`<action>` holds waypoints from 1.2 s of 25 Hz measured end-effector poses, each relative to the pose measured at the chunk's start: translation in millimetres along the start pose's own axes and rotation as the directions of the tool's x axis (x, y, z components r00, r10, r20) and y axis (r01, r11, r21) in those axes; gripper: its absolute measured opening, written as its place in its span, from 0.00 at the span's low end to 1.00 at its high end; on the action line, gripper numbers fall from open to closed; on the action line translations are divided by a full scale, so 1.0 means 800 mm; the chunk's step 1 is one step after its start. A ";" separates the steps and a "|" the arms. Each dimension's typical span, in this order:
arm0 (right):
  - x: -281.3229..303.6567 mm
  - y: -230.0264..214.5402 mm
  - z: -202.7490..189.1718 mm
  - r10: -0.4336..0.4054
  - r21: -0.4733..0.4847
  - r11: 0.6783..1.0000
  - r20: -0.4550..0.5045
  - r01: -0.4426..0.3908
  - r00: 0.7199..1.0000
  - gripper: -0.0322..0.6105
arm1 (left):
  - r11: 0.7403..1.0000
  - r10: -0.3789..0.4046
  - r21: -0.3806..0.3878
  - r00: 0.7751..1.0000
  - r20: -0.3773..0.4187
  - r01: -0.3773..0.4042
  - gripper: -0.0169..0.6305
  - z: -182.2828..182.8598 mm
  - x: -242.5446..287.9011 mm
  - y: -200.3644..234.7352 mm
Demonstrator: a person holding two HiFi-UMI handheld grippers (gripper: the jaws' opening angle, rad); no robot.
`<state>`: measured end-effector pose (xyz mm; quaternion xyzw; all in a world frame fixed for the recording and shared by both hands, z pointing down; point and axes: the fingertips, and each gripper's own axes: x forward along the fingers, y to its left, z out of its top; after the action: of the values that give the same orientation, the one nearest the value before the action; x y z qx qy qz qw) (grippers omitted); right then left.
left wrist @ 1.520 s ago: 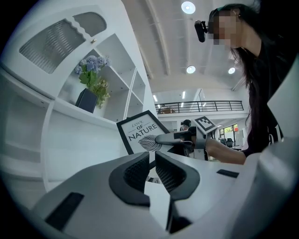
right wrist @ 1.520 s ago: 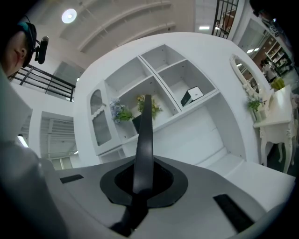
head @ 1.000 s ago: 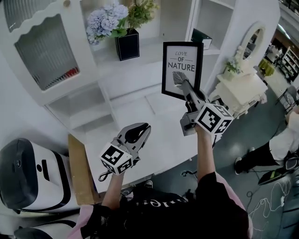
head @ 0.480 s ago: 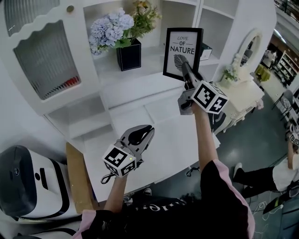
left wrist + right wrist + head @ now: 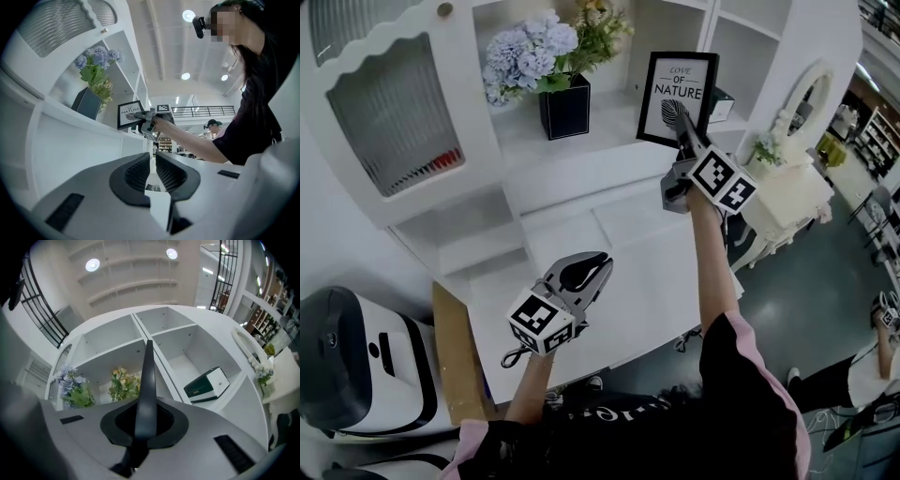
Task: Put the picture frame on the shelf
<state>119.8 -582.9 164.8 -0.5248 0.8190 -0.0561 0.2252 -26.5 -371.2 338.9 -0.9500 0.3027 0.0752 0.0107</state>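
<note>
Nearest: the left gripper (image 5: 600,262) is hovering low over the white table (image 5: 637,291), marker cube toward the body. Its jaws are sitting drawn together, with only a thin slit between the pads and nothing lying in it. A brown board (image 5: 455,356) is standing against the table's left edge, with a white and black machine (image 5: 356,361) beside it.

The right arm is reaching out past the table's far edge. The right gripper (image 5: 682,127) is pinching the frame (image 5: 680,84) at its lower edge, jaws pressed onto the thin side (in the right gripper view the frame is showing edge-on, as a dark blade rising between the pads). The frame is standing upright with its print facing the person, the text reading LOVE OF NATURE above a leaf.

The frame is sitting at the shelf (image 5: 609,141), over the ledge of the open compartment, just right of the vase (image 5: 564,111) and apart from it. Its bottom edge is looking level with the ledge; whether it is touching is not clear from the head view. The vase is black and square, holding pale blue flowers (image 5: 525,52) and some yellow-green sprigs.

Further in, a divider is splitting off the next compartment to the right, where a green and white box (image 5: 206,384) is lying. A ribbed-glass door (image 5: 394,103) is closing the cabinet at far left.
</note>
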 end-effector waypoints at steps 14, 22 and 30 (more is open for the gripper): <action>0.044 -0.009 -0.028 -0.033 -0.064 0.998 -0.037 0.031 0.999 0.13 | 1.000 -0.003 0.007 1.000 -0.011 0.003 0.10 -0.005 0.004 0.016; 0.077 -0.018 -0.059 -0.065 -0.128 0.991 -0.142 0.047 0.988 0.13 | 0.999 0.044 -0.004 0.999 -0.014 -0.044 0.10 -0.010 -0.010 0.039; 0.113 -0.026 -0.076 -0.081 -0.140 0.989 -0.225 0.050 0.971 0.13 | 0.997 0.074 -0.016 0.997 -0.016 -0.074 0.10 -0.013 -0.019 0.054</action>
<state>79.8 -680.5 197.6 -0.5555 0.8236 -0.0688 0.0913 -62.5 -398.3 352.7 -0.9388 0.3371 0.0709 -0.0021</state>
